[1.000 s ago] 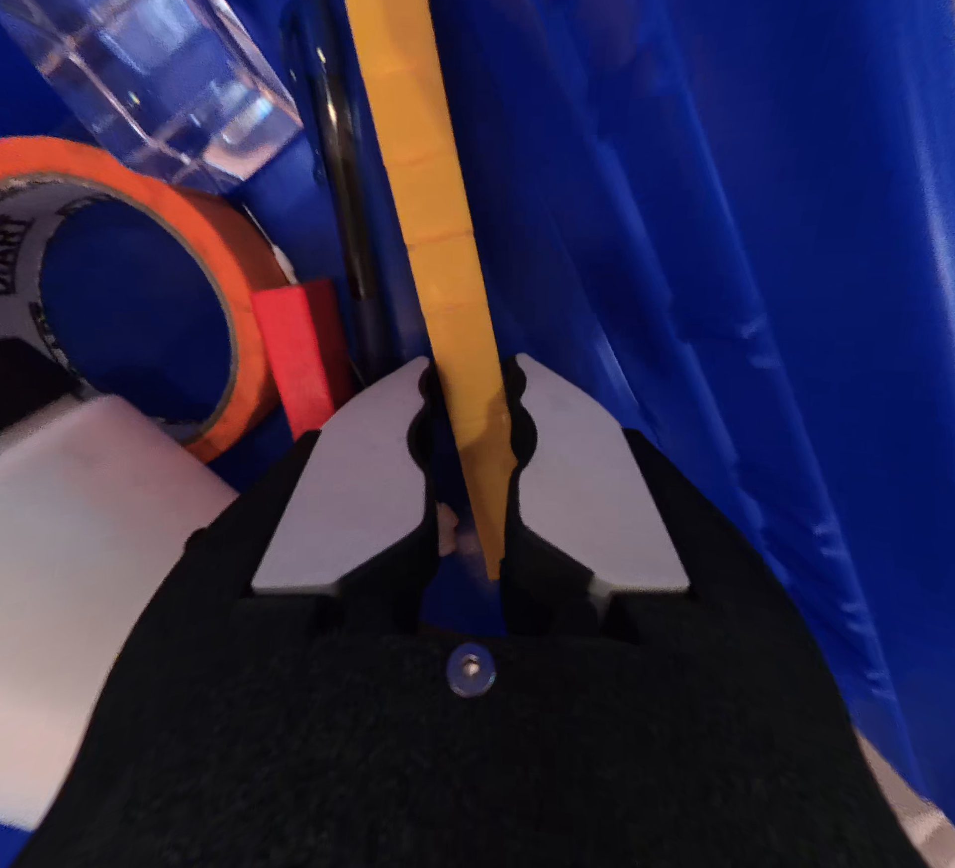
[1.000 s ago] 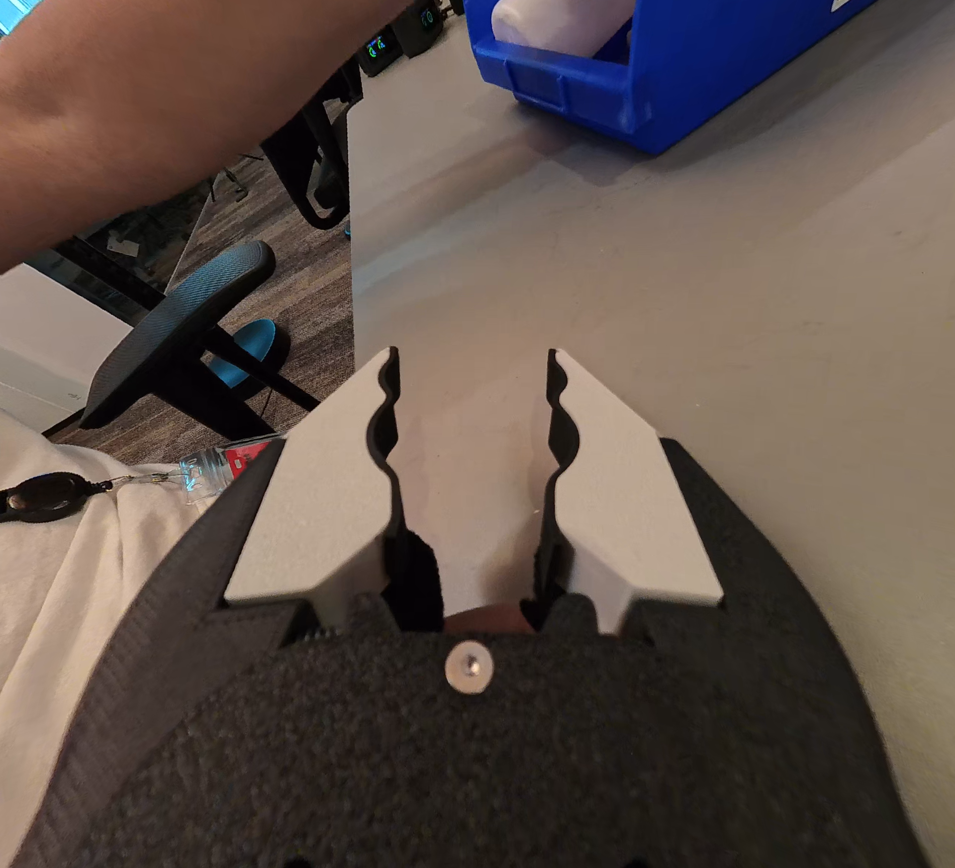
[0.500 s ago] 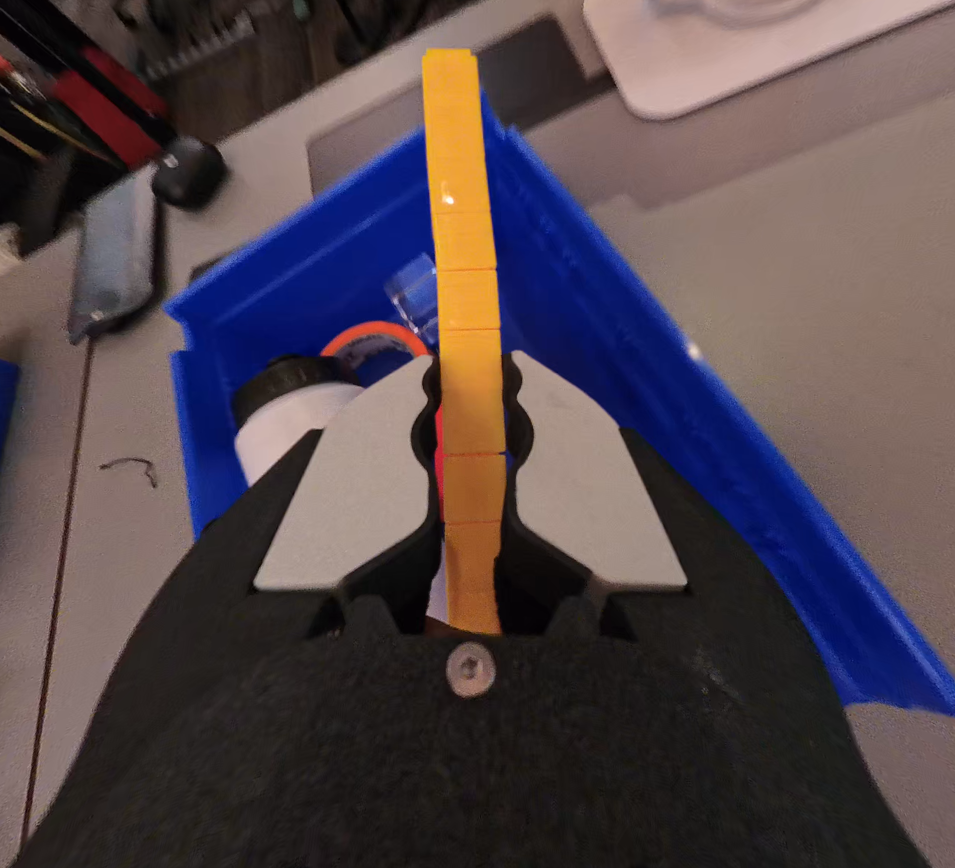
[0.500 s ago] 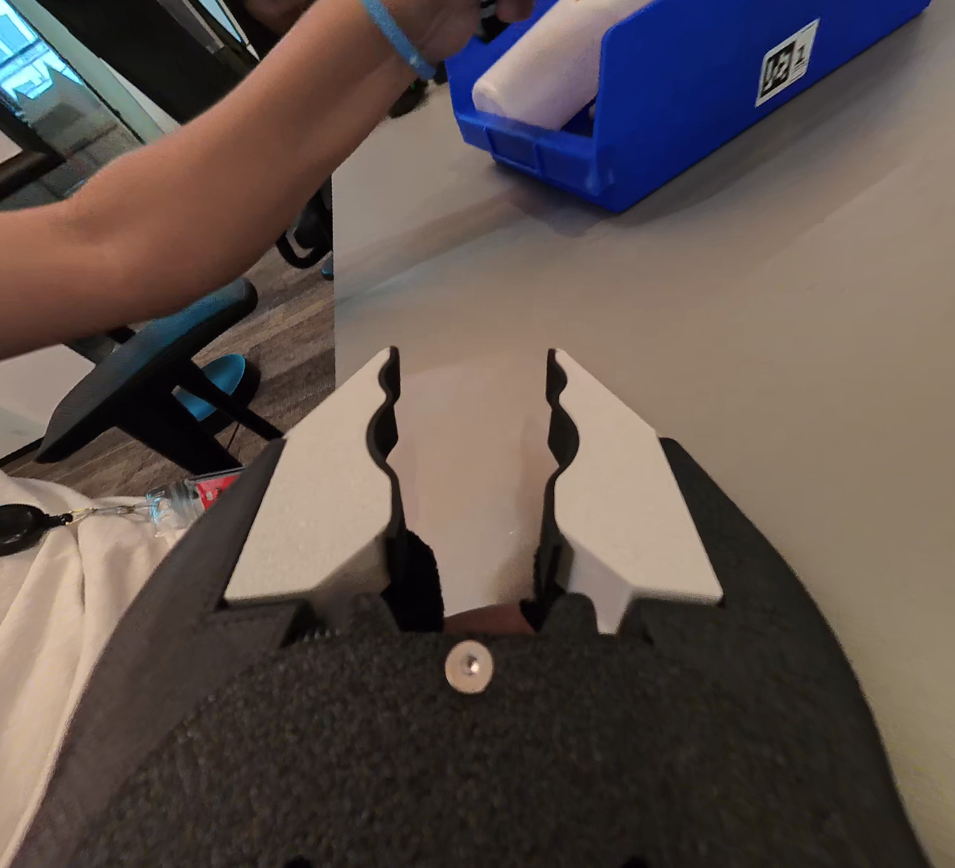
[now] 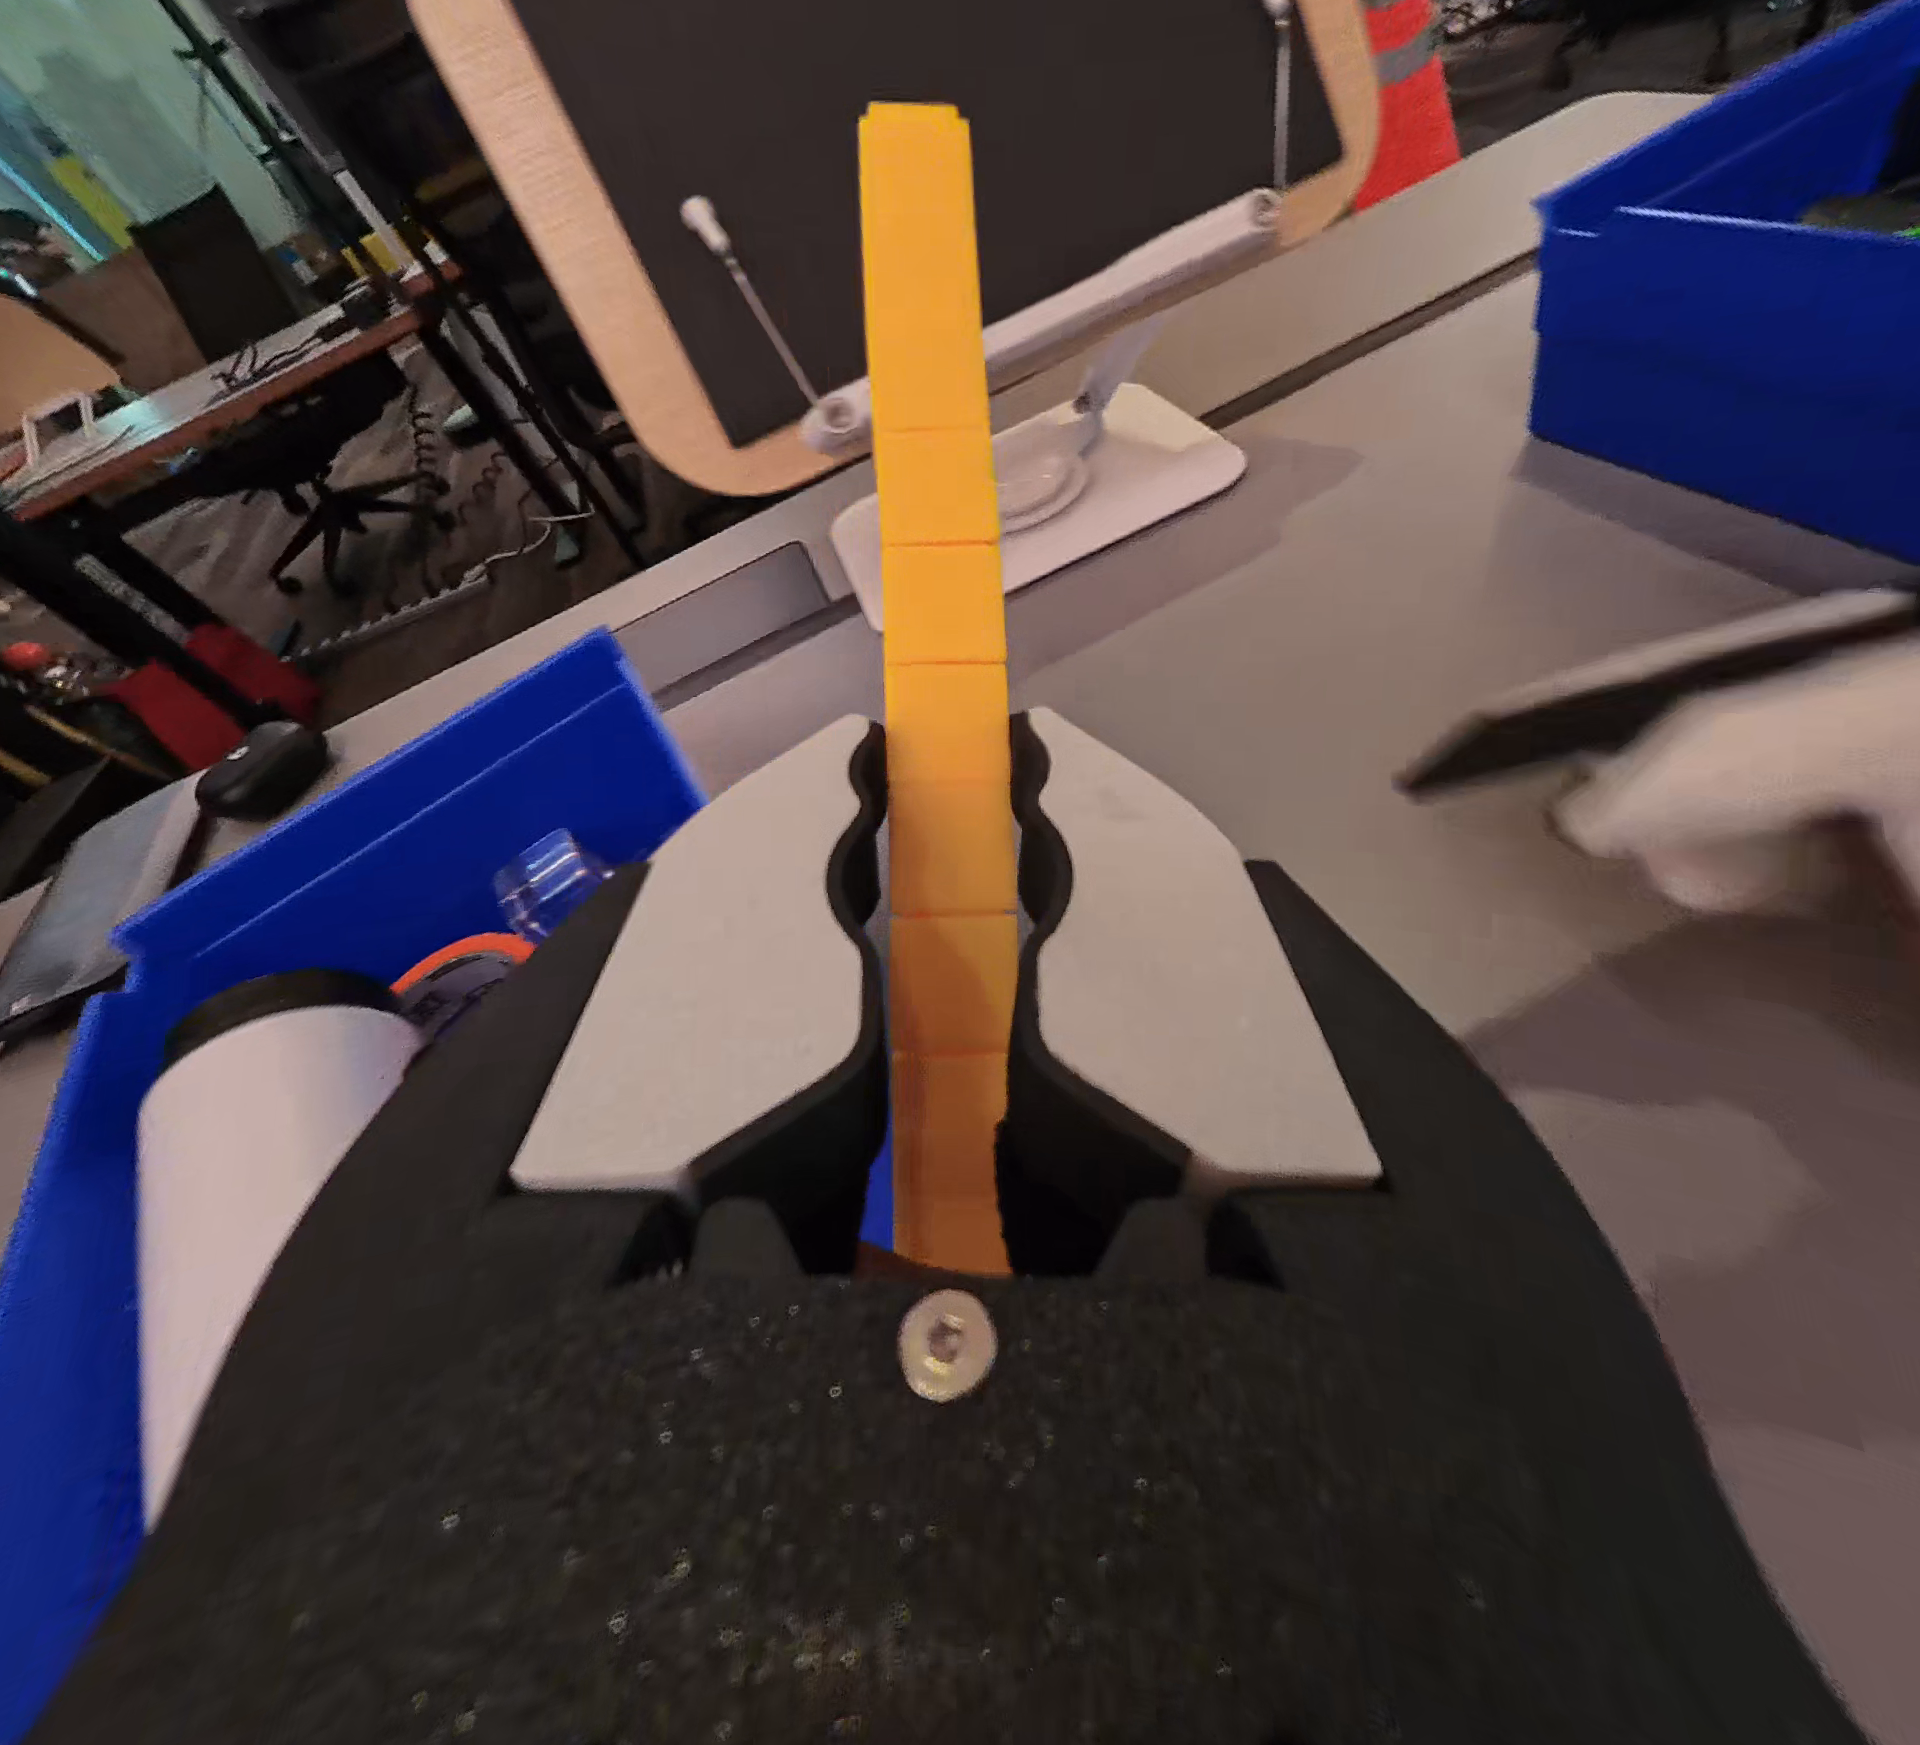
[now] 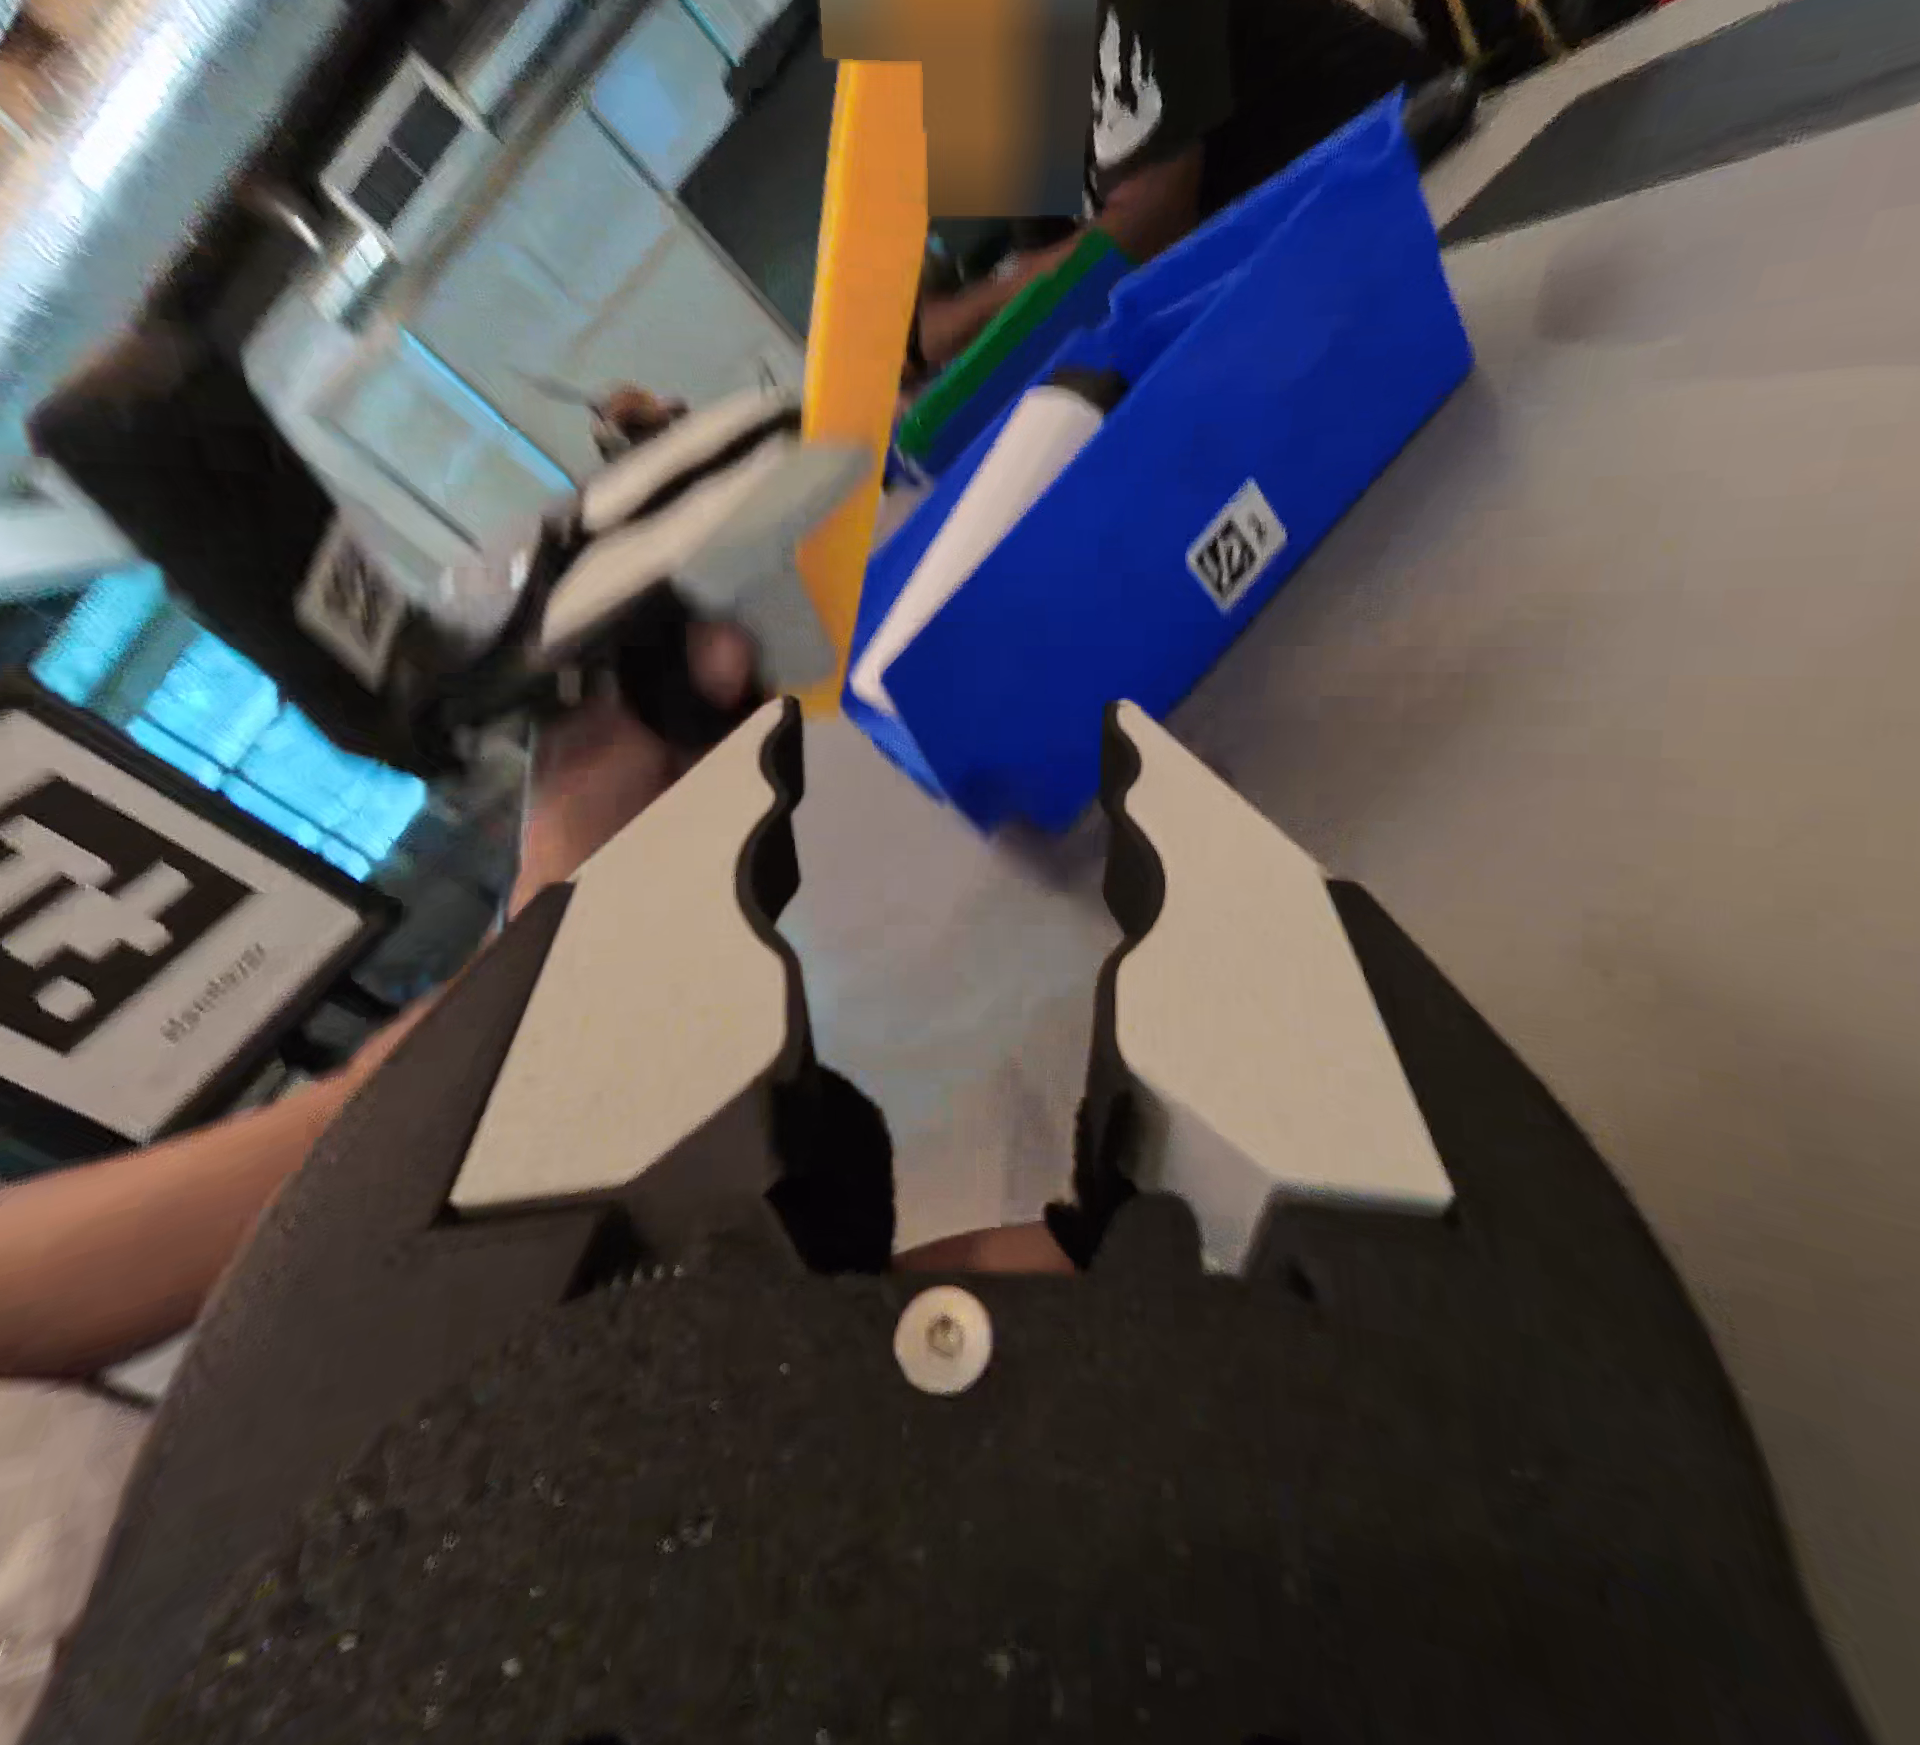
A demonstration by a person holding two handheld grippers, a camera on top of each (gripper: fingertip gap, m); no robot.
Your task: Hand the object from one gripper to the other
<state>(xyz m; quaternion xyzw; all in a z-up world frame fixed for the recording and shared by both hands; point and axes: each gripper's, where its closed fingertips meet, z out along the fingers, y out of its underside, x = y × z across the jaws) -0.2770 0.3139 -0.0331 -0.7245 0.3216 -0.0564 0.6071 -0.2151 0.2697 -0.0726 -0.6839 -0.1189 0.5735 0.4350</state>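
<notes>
Two grippers, one object. Item: yellow block stick [image 5: 940, 615], a long bar of joined cubes, pinched low on its length by the left gripper [image 5: 945, 760], its upper part standing free above the fingertips. Location: in the air above the grey worktop [image 5: 1299, 656], just past the right wall of the blue bin [image 5: 416, 822] that sits at the worktop's left edge.

Change: a second ago the stick lay inside that bin with the jaws closing on it; half a second ago it was lifted over the bin; now it is clear of the bin and held upright in open space. Judgement: pickup finished, transfer stage begun, handover not yet made.

Right gripper [image 6: 951, 729]: jaws spread, nothing between them, pointed toward the stick but apart from it.

Left wrist view only: grip detail, both fingers pressed against the stick's sides; bin contents, namely a white cylinder [image 5: 260, 1165], an orange tape roll [image 5: 457, 957] and a clear piece [image 5: 545, 874]; a second blue bin [image 5: 1714, 365] at the far right corner; a blurred right gripper entering from the right edge.

Right wrist view only: the stick [image 6: 862, 345] seen side-on, with the left gripper [image 6: 821, 500] clamped near its lower end, and the bin's outer wall [image 6: 1195, 604] with a square marker. Motion blur is heavy here.
</notes>
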